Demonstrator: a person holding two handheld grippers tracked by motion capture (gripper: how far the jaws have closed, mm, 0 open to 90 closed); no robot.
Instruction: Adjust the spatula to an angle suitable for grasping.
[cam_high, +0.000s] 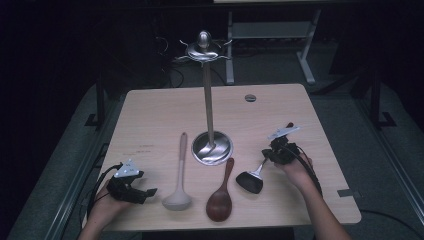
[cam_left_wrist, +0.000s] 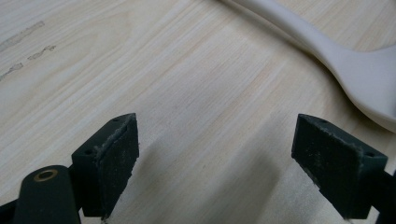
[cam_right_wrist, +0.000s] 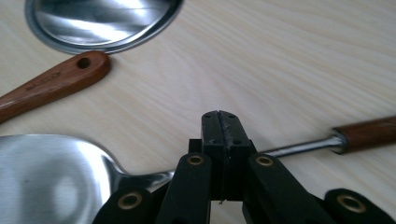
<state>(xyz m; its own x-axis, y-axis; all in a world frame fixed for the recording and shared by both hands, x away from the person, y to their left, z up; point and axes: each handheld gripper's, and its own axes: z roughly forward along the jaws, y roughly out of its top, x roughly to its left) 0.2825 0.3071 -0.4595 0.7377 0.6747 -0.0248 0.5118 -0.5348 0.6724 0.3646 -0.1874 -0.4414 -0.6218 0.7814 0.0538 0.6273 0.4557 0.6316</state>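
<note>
Lying near the table's (cam_high: 150, 107) right front, the metal spatula (cam_high: 251, 180) points blade-down toward the person, handle slanting up-right under the shut right gripper (cam_high: 274, 154), whose hand (cam_high: 295, 167) angles in from the right.

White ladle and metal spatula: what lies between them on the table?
In the high view, the brown wooden spoon lies between the white ladle and the metal spatula.

No readable text anywhere; the brown wooden spoon (cam_right_wrist: 51, 84) handle bore a faint engraved mark, too blurred to read.
</note>
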